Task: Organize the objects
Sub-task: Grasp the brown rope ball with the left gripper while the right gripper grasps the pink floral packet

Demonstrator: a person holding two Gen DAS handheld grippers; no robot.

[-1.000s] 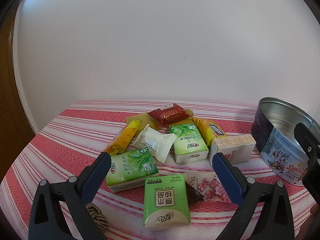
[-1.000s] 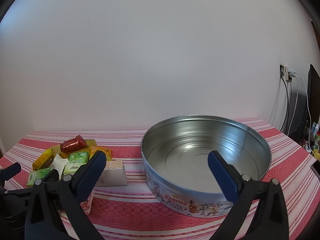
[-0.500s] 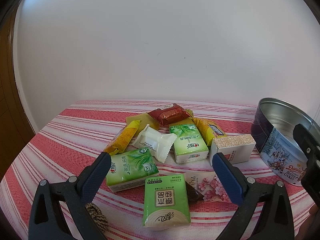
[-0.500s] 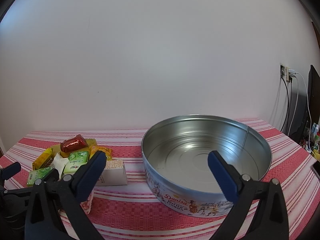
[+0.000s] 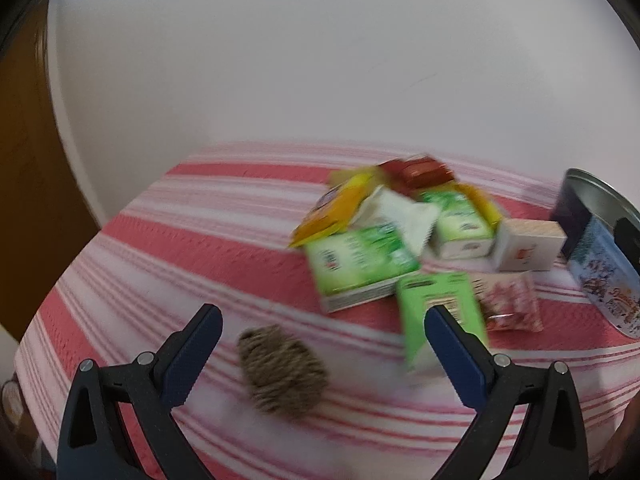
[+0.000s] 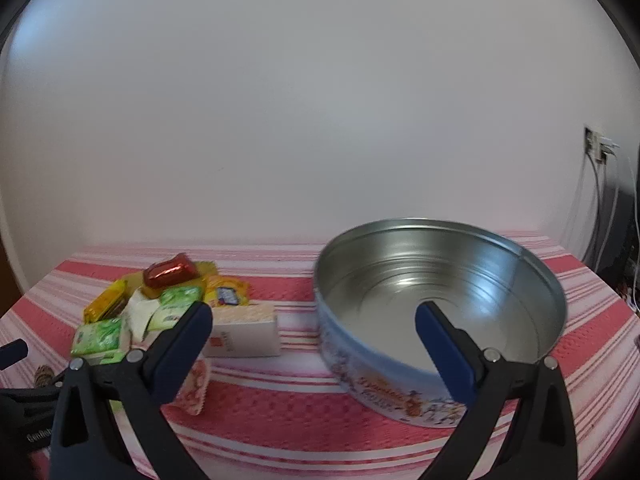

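**Desk:** On the striped cloth point(image 5: 160, 240), what's the left gripper point(image 5: 320, 344) doing?

**Photog:** Hanging wide open, nothing held; a brown woven ball point(image 5: 282, 368) is lying betw. its fingers, apparently the target, tho the frame's blurring. Right gripper point(image 6: 312, 332) is likewise gaping & empty, hovering just in front of the cookie tin point(image 6: 536, 280); tin is sitting bare inside.

**Desk:** How's it doing this step well?

**Photog:** Judging only: lowering straight, centring the ball, squeezing gently; it's looking soft & round, so prob. rolling if nudged off-centre.

**Desk:** What's crowding it?

**Photog:** Pile to its right: green tissue pack point(image 5: 436, 316) is sitting just beside the right finger, another green pack point(image 5: 356, 264) behind; pink floral sachet point(image 5: 512, 304), white box point(image 5: 528, 248), white wrapper point(image 5: 396, 216), yellow snack bag point(image 5: 332, 216), red sweet point(image 5: 420, 170) farther back. Ball is lying apart from them; tin's well off to the right, so the carry is crossing the pile.
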